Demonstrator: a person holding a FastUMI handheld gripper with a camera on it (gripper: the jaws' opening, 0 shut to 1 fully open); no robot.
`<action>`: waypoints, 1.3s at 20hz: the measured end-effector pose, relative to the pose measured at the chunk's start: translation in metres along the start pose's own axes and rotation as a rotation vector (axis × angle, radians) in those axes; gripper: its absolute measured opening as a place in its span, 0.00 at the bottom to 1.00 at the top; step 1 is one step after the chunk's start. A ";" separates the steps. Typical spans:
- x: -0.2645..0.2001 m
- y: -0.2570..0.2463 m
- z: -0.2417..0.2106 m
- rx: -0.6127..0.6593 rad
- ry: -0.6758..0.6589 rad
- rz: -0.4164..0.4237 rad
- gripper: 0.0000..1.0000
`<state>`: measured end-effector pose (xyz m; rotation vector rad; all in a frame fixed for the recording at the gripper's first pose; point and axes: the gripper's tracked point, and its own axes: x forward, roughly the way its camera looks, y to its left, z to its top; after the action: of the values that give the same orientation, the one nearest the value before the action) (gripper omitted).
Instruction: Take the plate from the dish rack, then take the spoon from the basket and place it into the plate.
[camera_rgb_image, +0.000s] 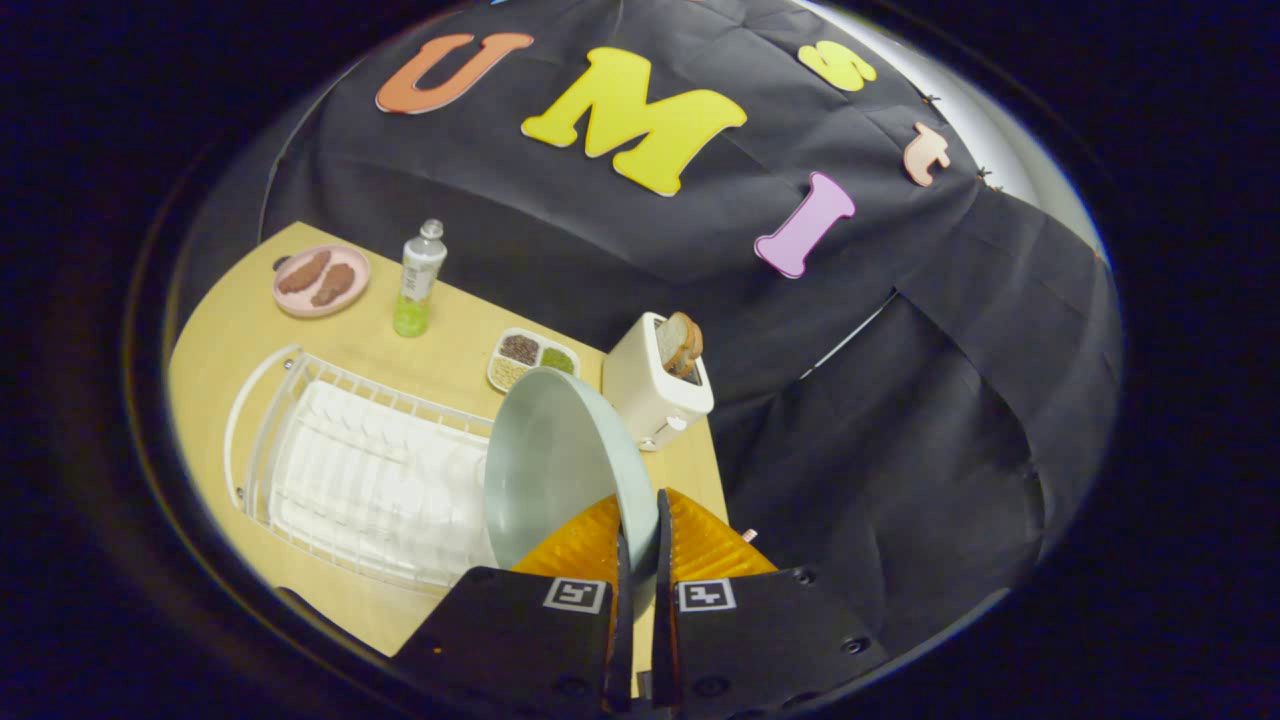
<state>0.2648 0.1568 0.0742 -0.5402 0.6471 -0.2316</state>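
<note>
A pale grey-green plate stands on edge between my fingers, its rim pinched by my gripper, which is shut on it. The plate hangs lifted above the right end of the white wire dish rack, which lies on the wooden table to the left of my fingers. The view is tilted, so the table slopes.
A white toaster with bread slices stands just beyond the plate near the table's right edge. A divided dish of grains, a small bottle and a pink plate with brown food sit farther back. Black cloth hangs behind.
</note>
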 end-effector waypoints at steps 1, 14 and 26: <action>-0.010 0.002 -0.009 0.030 -0.021 0.051 0.13; -0.033 0.079 -0.212 0.366 -0.038 0.620 0.13; 0.037 0.105 -0.288 0.398 -0.028 0.706 0.14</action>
<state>0.1179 0.1153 -0.1940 0.0847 0.7050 0.3096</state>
